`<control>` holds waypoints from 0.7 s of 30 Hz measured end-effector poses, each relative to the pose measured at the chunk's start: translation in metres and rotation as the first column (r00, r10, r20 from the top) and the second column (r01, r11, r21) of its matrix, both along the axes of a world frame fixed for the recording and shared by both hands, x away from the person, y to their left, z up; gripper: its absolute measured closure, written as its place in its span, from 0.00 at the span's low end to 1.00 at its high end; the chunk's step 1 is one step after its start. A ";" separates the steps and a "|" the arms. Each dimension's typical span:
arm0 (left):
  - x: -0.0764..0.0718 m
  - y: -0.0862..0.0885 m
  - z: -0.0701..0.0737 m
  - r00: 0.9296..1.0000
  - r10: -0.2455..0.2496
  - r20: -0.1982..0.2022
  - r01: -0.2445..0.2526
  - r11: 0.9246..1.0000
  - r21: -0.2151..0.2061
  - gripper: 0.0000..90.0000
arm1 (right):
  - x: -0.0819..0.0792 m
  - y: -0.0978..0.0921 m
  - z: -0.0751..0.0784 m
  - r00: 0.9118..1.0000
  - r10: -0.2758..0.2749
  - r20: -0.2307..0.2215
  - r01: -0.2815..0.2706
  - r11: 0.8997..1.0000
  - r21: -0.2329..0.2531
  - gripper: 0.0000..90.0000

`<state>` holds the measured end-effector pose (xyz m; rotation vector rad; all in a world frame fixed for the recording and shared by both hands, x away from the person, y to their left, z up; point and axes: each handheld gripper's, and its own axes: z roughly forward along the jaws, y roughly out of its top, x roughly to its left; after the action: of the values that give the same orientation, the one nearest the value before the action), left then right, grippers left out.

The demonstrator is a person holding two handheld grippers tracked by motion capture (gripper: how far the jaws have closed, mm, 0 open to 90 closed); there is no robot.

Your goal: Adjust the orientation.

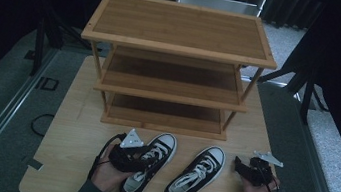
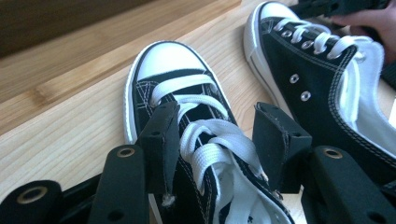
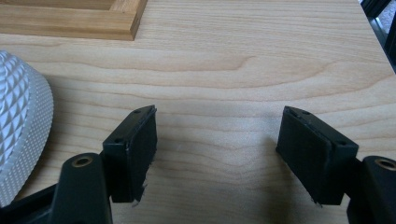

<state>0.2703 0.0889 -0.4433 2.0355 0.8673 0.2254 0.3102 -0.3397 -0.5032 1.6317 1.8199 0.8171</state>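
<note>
Two black canvas sneakers with white laces and toe caps lie on the wooden table [image 1: 77, 113], toes toward the rack. My left gripper [image 1: 142, 156] is at the left sneaker [image 1: 161, 147]. In the left gripper view the left gripper [image 2: 215, 135] stands open, one jaw on each side of the left sneaker [image 2: 173, 60] at its laces and tongue. The right sneaker [image 1: 196, 174] lies free beside it, seen as the right sneaker [image 2: 299, 60]. My right gripper [image 1: 240, 166] hovers open over bare table just right of that shoe. The right gripper [image 3: 217, 140] holds nothing, with the shoe's white toe cap [image 3: 18, 135] at its left.
A three-shelf wooden shoe rack [image 1: 180, 27] stands at the back of the table, all shelves bare; its base rail [image 3: 70, 21] is close ahead. Bare tabletop lies left of the shoes. Dark floor and stands surround the table.
</note>
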 end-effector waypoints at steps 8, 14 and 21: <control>-0.004 0.017 0.001 0.999 0.045 -0.003 -0.045 0.998 -0.040 0.61 | 0.000 0.000 0.000 1.000 0.000 -0.001 0.000 1.000 0.000 0.32; -0.008 0.021 -0.008 0.998 0.045 -0.039 -0.046 0.998 -0.034 0.64 | 0.000 0.000 0.000 1.000 0.000 -0.001 0.000 1.000 0.000 0.32; -0.013 0.025 -0.014 0.997 0.045 -0.065 -0.046 0.999 -0.018 0.73 | 0.000 0.000 0.000 1.000 0.001 -0.001 -0.001 1.000 -0.001 0.32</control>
<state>0.2576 0.1142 -0.4569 2.0157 0.9531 0.1769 0.3101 -0.3397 -0.5031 1.6309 1.8217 0.8162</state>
